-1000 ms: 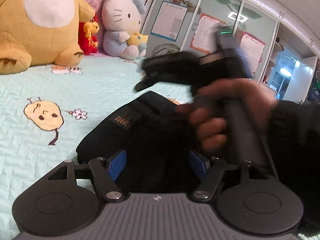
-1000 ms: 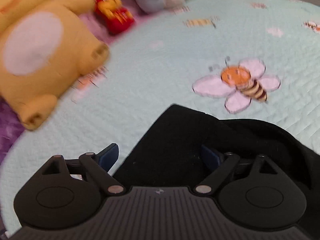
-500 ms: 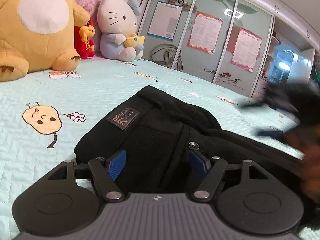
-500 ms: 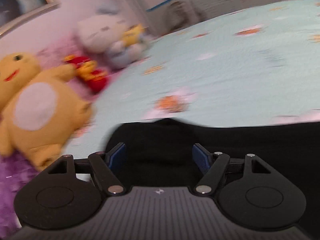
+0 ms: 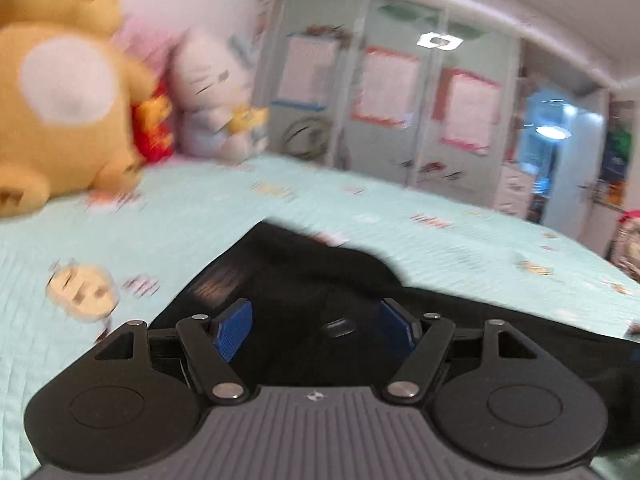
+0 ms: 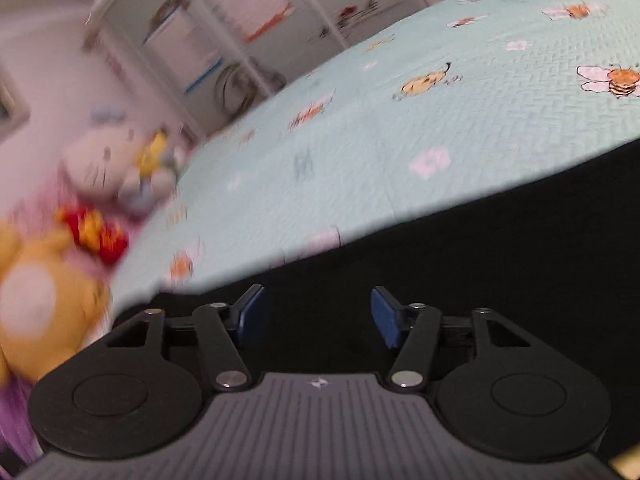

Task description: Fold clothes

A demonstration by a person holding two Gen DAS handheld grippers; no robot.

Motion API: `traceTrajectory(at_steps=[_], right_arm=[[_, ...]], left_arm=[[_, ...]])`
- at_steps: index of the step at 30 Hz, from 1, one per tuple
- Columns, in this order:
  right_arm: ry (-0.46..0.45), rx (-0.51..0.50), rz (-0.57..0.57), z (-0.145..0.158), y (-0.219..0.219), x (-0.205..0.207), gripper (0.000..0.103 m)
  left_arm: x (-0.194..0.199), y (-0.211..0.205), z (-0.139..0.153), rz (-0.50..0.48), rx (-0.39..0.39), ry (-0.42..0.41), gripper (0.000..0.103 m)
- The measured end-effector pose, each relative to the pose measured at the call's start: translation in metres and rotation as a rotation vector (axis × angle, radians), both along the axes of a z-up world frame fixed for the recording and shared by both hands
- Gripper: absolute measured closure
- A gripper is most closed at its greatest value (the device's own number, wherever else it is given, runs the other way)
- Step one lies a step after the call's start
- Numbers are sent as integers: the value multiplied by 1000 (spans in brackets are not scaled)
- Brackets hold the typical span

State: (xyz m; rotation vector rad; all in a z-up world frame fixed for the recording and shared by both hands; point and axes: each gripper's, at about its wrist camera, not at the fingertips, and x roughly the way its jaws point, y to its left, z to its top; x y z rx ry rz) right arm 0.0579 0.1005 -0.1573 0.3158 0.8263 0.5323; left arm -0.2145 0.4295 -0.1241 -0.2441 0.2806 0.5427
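Garment on bedspread

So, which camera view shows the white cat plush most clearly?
The left wrist view: the white cat plush sits large beside the yellow plush, though blurred. In the right wrist view the cat plush is smaller and more smeared.

We see the left gripper with its blue pads apart over black trousers lying on the bed; whether the pads touch the cloth is unclear. A metal button sits between them. Blurred plush toys line the bed's far left edge, before a wardrobe.
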Motion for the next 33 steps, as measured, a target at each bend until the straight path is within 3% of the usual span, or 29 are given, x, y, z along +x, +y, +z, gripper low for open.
traceTrajectory(at_steps=[2,3,4,7,10,14,19,22,26,27,30,33], right_arm=[[-19,-63,16,-10,-14,-18,47],[-37,-74,-15,-14,-30,-22,63],[-55,-85,-47,-19,-45,-26,67],[-65,13,-153,-6,-78,-50,54],[-71,146,-50,1,-73,-81,43],[123,323,136,-41,-30,-107,40],[26,304,223,-61,31,-111,40],[-28,332,189,-49,44,-94,40],[-57,468,118,-16,38,-49,39],[-63,480,128,-9,37,-38,35],[-33,467,164,-3,39,-15,34],[23,461,154,-13,28,-30,34]], left_arm=[[-1,-20,10,-47,27,3,29],[-2,-31,10,-66,27,24,29],[-4,-41,9,-83,24,48,29],[-12,-62,3,-117,-22,101,29],[-19,-65,-1,-99,-74,143,29],[-29,-60,3,-41,-122,187,29],[-46,-57,22,-25,-99,213,29],[-51,-62,25,-21,-84,232,29],[-46,-69,20,-35,-102,241,29],[-42,-72,19,-45,-105,243,29],[-21,-79,18,-112,-114,228,29],[1,-91,16,-171,-59,243,29]])
